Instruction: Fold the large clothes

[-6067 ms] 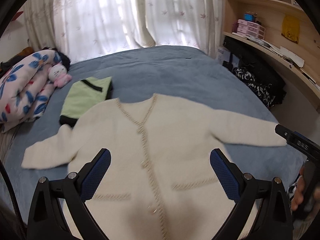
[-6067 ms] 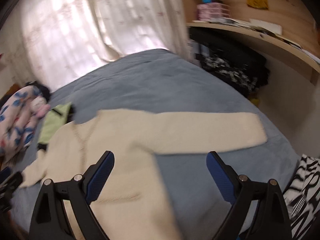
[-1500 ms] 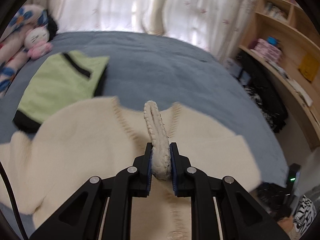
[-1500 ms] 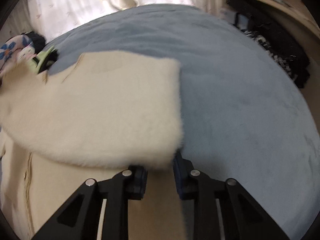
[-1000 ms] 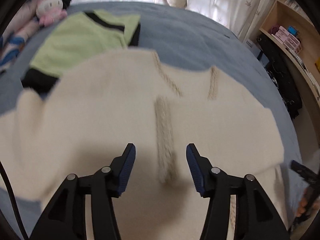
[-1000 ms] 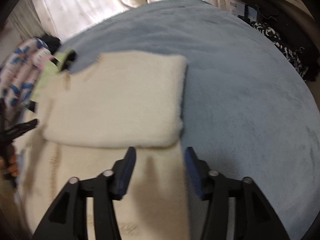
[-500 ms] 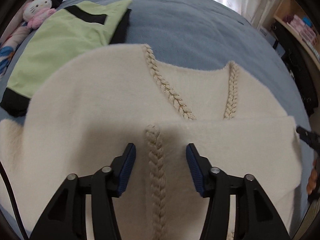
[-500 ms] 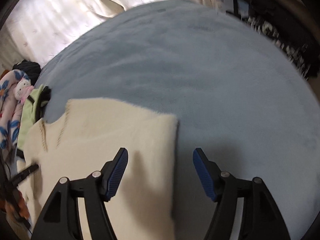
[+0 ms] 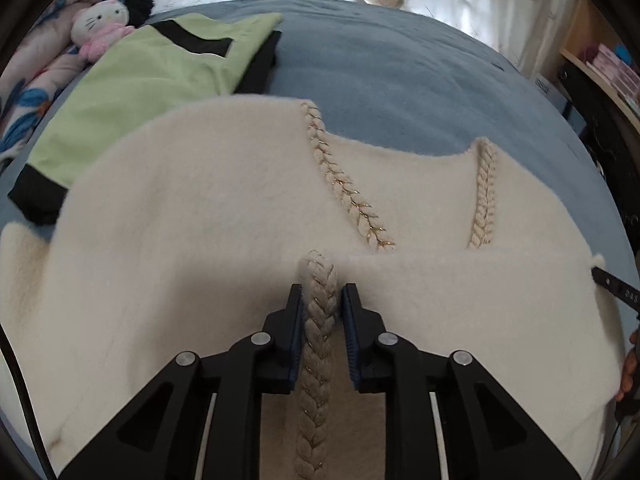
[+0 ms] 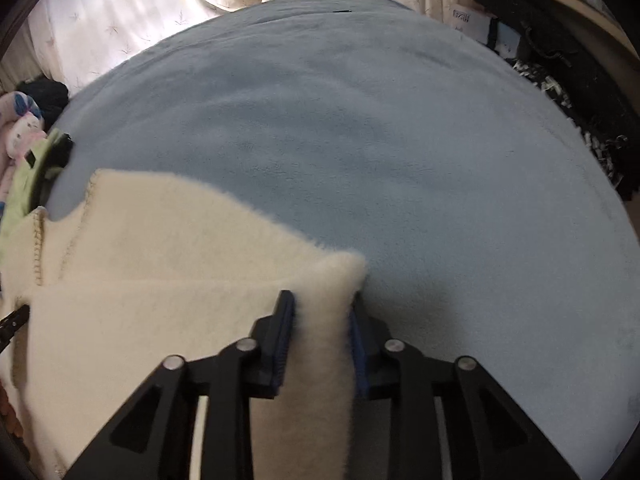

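A cream fuzzy cardigan point(image 9: 200, 216) with braided trim lies on the blue bed point(image 9: 392, 80), its lower part folded up over the chest. My left gripper point(image 9: 320, 300) is shut on the braided front trim point(image 9: 318, 320) at the folded edge. My right gripper point(image 10: 320, 316) is shut on the cardigan's right edge point(image 10: 328, 292), where the fold meets the blue bed point(image 10: 360, 120). The right gripper's tip shows at the right edge of the left wrist view point(image 9: 616, 286).
A folded green and black garment point(image 9: 132, 84) lies at the back left, next to a white plush cat point(image 9: 102, 24) and a floral quilt point(image 9: 24, 92). Curtains hang behind the bed. Wooden shelves and dark bags point(image 10: 568, 64) stand on the right.
Both grippers were open half a second ago. The left has closed on the braided trim and the right has closed on the cardigan's right edge.
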`<state>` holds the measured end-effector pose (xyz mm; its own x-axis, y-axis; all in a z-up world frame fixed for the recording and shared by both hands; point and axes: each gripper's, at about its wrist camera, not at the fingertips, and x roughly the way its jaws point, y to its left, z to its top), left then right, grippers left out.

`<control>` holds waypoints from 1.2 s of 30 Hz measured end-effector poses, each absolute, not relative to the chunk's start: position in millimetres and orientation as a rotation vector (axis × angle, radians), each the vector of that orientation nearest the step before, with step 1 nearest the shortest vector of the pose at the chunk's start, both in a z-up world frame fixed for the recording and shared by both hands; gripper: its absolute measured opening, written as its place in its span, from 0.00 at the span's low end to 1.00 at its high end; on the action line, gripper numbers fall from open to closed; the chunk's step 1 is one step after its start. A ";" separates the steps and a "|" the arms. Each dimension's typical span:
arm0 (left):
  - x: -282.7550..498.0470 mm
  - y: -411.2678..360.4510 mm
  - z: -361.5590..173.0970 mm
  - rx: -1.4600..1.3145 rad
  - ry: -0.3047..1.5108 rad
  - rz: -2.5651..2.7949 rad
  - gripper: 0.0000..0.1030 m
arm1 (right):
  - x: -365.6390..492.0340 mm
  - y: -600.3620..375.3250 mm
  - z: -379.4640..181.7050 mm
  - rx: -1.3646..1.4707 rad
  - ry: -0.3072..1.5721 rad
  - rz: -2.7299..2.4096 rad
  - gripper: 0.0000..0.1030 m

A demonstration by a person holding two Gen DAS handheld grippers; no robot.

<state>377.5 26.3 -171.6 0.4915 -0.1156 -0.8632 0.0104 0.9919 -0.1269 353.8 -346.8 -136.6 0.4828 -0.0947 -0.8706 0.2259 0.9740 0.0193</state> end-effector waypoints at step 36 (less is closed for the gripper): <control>282.2 -12.7 -165.1 -0.106 1.058 -0.120 0.55 | 227.2 -310.3 -131.2 0.394 1.044 -0.141 0.31</control>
<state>282.2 -12.7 -165.1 0.4853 -0.1494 -0.8615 0.0476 0.9883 -0.1447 227.2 -310.3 -131.2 0.5013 0.0717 -0.8623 0.2983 0.9212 0.2499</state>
